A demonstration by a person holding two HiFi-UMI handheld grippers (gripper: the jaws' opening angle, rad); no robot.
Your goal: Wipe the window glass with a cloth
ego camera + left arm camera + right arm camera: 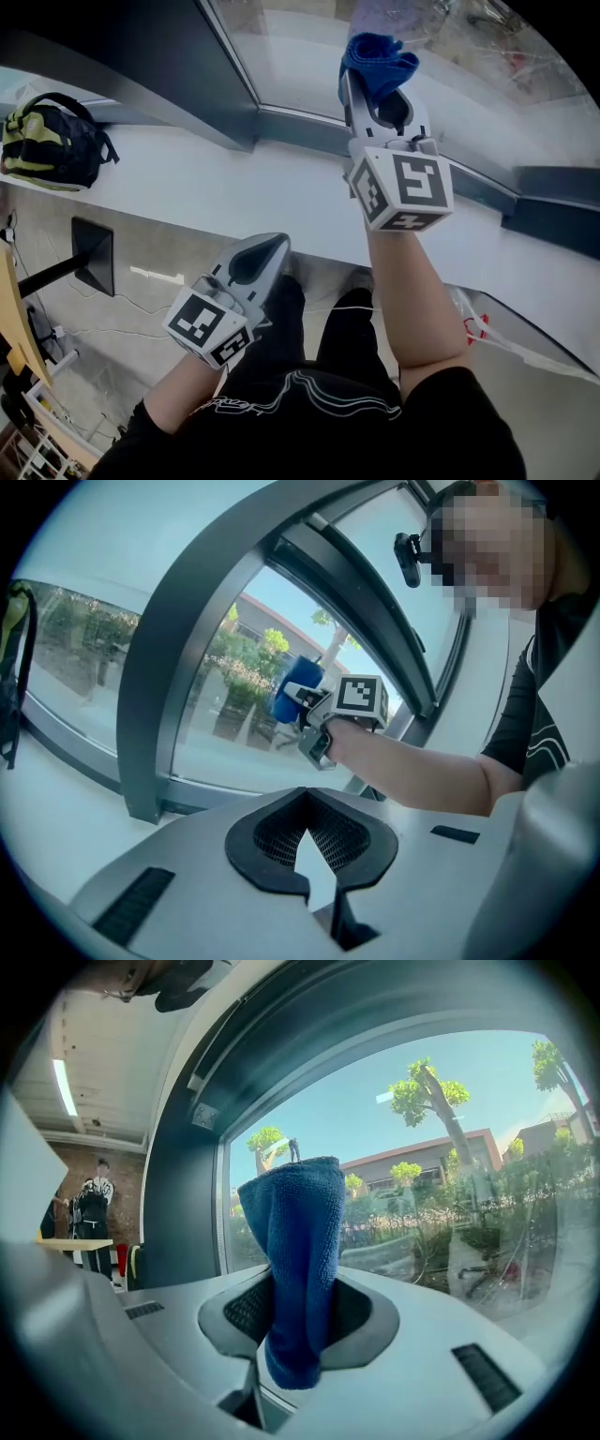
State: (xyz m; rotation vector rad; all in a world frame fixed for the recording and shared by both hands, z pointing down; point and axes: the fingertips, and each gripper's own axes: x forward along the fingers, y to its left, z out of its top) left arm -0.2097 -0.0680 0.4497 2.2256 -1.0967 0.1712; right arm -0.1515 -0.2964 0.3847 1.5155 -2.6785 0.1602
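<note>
Left gripper (265,251), lower centre of head view: grey two-jaw tool, jaws pressed together with nothing between them, held low in front of the white window sill (187,178). Its cube carries black-and-white square markers.

Right gripper (377,82), upper centre: raised toward the pane, jaws clamped on the blue terry cloth (298,1269), which stands bunched above the jaw tips.

Cloth sits close to the clear window glass (300,47); contact cannot be told. Dark grey window frame (178,66) beside it. Black and yellow-green backpack (47,141) on the sill, upper left.
</note>
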